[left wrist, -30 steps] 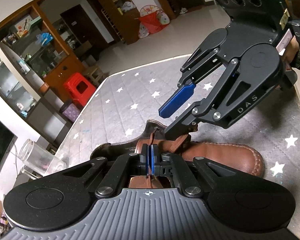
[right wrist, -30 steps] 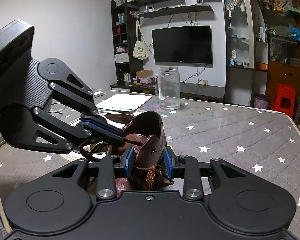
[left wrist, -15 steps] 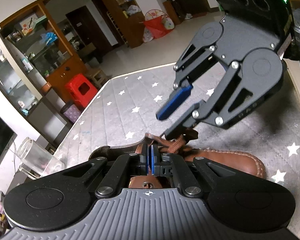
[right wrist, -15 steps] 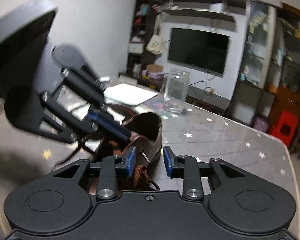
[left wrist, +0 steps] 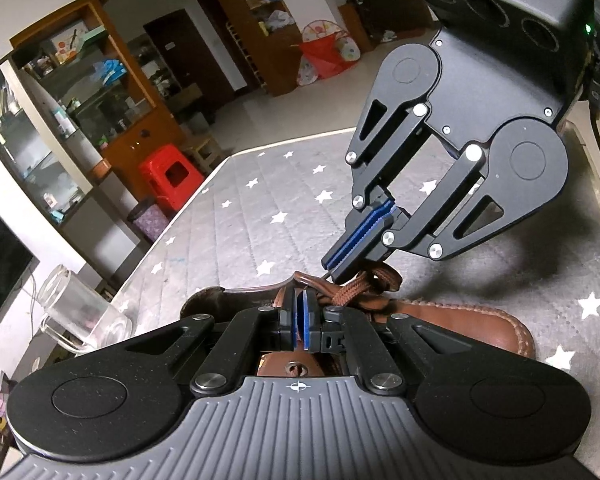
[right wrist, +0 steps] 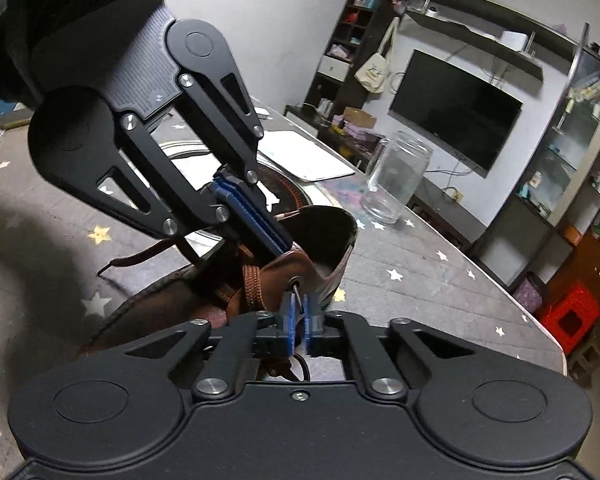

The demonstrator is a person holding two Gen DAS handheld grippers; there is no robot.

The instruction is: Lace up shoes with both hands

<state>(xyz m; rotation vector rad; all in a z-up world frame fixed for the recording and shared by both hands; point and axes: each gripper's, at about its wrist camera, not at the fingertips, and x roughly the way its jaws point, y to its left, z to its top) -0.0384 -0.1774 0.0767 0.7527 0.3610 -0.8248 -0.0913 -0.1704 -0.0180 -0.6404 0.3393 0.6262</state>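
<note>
Where table edge (left wrist: pixel 284 145) curves, open floor (left wrist: pixel 300 108)

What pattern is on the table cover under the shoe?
Grey quilted cover with white stars, clearest in the left wrist view.

clear glass jar (right wrist: pixel 396 184) on star-print table cover (left wrist: pixel 260 200), red stool (left wrist: pixel 172 176), black tv (right wrist: pixel 456 108)

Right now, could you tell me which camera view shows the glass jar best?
The right wrist view: the glass jar stands whole and unobstructed on the star-patterned table. The left wrist view catches it only at the distorted left edge, partly behind the gripper body.
</note>
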